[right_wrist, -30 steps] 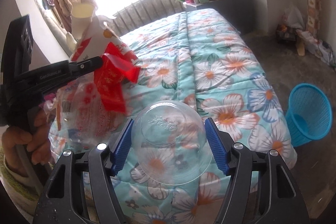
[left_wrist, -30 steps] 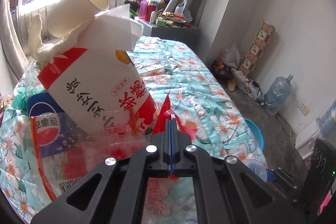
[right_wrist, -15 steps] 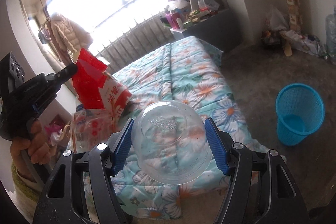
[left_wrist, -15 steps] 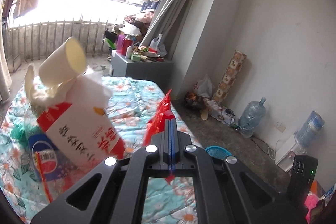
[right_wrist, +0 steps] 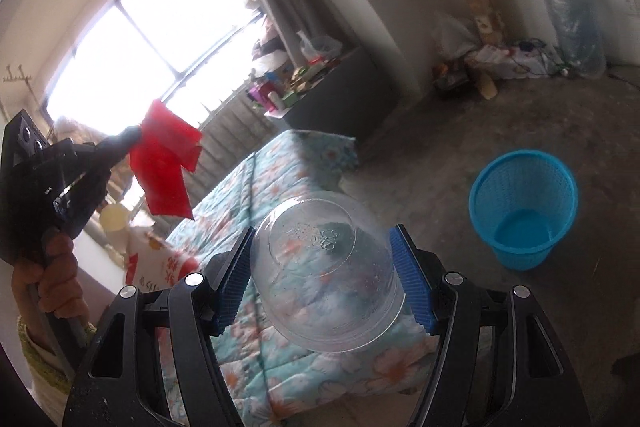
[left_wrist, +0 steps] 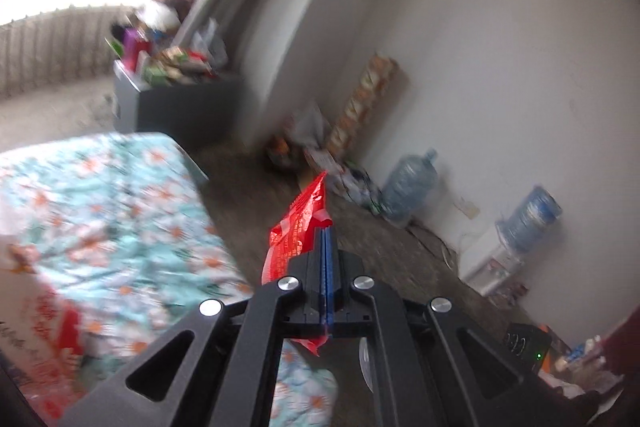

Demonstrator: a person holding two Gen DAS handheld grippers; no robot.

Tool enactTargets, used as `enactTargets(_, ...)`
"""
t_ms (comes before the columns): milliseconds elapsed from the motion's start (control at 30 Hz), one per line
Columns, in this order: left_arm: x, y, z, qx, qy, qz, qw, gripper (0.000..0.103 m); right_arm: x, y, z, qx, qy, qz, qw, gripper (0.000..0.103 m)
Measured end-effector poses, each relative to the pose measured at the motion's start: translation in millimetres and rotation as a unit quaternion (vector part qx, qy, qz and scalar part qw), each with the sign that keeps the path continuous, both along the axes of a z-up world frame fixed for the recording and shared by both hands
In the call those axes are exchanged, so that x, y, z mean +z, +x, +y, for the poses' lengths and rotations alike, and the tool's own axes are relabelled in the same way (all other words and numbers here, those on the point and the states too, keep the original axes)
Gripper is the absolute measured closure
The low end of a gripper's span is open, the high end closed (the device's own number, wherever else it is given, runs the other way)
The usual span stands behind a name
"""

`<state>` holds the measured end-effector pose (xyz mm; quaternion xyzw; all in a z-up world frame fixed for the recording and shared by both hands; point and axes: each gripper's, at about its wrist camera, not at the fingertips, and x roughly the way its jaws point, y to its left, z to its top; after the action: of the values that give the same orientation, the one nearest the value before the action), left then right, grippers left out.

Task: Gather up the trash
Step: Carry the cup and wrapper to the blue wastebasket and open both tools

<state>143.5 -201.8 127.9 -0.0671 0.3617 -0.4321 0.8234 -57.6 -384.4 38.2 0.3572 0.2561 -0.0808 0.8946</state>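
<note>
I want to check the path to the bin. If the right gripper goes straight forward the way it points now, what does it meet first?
Probably the flowered bed: past the clear plastic bowl held in the right gripper, only the quilt shows. The blue basket stands off to the right on the floor; depth is unclear.

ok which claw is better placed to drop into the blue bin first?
Right, probably. The right claw holds the clear bowl with the blue bin in view; the left claw, holding the red wrapper, faces the wall.
</note>
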Motion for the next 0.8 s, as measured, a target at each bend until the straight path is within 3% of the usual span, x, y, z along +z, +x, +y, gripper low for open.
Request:
enactTargets(167, -48, 18, -103, -0.06, 0.066, 0.062, 0.994, 0.103, -35, -7, -59, -0.078, 0.046, 0.028, 0.996, 0.039)
enactTargets(367, -130, 43, -196, -0.094, 0.139, 0.139, 0.976, 0.103, -104, 2, -131, -0.136, 0.133, 0.072, 0.979, 0.039)
enactTargets(533, -180, 63, -246, -0.102, 0.151, 0.188, 0.965, 0.103, -160, 20, -181, -0.167, 0.217, 0.087, 0.958, 0.039)
enactTargets(667, -201, 75, -286, -0.109, 0.14, 0.204, 0.9629, 0.103, -176, 31, -202, -0.206, 0.229, 0.098, 0.946, 0.032)
enactTargets(733, -210, 80, -303, -0.111, 0.138, 0.218, 0.9598, 0.096, -188, 38, -216, -0.211, 0.233, 0.109, 0.943, 0.016)
enactTargets(800, -219, 81, -316, -0.101, 0.151, 0.219, 0.9586, 0.075, -204, 42, -228, -0.22, 0.234, 0.135, 0.937, 0.016)
